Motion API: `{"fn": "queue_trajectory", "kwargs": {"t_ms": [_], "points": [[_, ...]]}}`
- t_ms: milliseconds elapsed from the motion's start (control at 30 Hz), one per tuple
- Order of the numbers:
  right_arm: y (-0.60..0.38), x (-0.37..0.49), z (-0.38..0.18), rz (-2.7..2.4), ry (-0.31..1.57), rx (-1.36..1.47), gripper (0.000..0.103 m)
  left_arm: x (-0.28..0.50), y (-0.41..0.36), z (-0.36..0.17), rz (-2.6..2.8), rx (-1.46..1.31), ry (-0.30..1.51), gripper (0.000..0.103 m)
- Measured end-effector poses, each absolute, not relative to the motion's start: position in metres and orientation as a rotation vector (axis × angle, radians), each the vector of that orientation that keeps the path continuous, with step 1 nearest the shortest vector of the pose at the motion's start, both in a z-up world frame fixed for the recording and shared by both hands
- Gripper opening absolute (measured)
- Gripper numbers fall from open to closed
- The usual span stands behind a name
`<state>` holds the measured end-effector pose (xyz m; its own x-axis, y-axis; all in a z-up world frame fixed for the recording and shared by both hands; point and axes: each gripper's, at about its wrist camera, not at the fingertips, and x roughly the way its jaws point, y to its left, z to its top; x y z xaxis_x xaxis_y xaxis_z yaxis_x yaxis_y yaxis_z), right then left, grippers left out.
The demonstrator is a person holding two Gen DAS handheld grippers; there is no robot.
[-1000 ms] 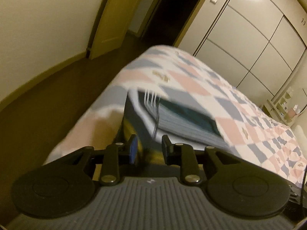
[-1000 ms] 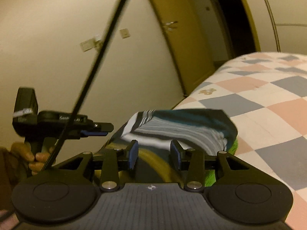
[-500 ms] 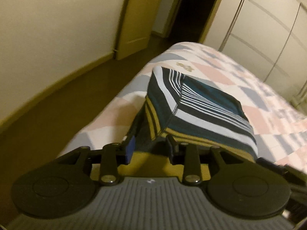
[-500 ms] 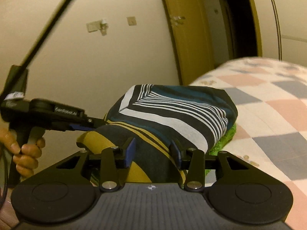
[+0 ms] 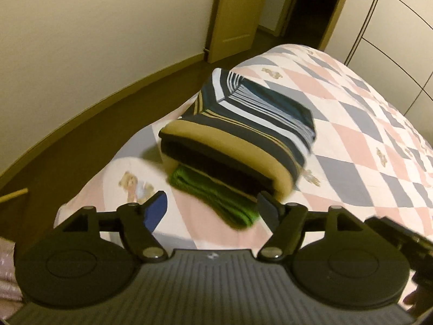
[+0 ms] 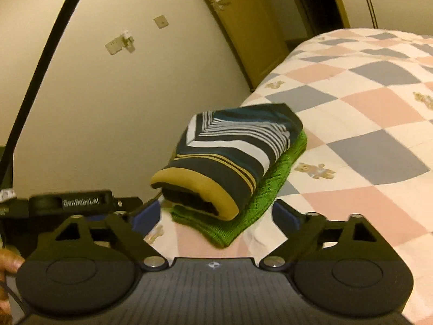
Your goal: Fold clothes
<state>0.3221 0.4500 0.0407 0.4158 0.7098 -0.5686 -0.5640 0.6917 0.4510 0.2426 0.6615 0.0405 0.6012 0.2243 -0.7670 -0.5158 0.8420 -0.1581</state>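
Bed (image 5: pixel 360 124): I see a quilt of pink, grey-blue and white checks with small teddy bears; it fills the right and far side of both views.
Wall (image 5: pixel 94 32): plain and cream, on the left, with a dark floor strip (image 5: pixel 81 140) between it and the bed.
Door (image 5: pixel 235 10): yellow-brown, standing at the far end past the bed corner.
Striped garment (image 6: pixel 230 157): folded into a thick bundle, dark with white, teal and mustard stripes; it lies on the near left part of the bed, on top of the green cloth.
Green cloth (image 6: pixel 243 214): folded flat under the striped garment, its near edge poking out toward me.
Left gripper (image 5: pixel 212 211): my tongs stand apart and have just been opening; nothing sits between them, and the bundle lies just beyond the tips.
Right gripper (image 6: pixel 215 214): tongs wide apart, also just opened, clear of the fabric.
Hand (image 6: pixel 8 265): 1 hand shows at the left edge of the right view.
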Motion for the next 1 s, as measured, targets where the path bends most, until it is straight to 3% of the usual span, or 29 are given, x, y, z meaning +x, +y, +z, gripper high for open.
{"fn": "queue_trajectory", "kwargs": {"t_ms": [100, 433, 1000], "points": [[0.430, 0.313, 0.069, 0.833, 0.796, 0.182, 0.101, 0.224, 0.632, 0.067, 0.467, -0.385, 0.799, 0.082], [0.368, 0.286, 0.143, 0.905, 0.783, 0.173, 0.101, 0.175, 0.553, 0.140, 0.553, -0.350, 0.756, 0.098], [0.304, 0.270, 0.196, 0.902, 0.781, 0.082, 0.103, 0.145, 0.470, 0.225, 0.649, -0.245, 0.609, 0.102]]}}
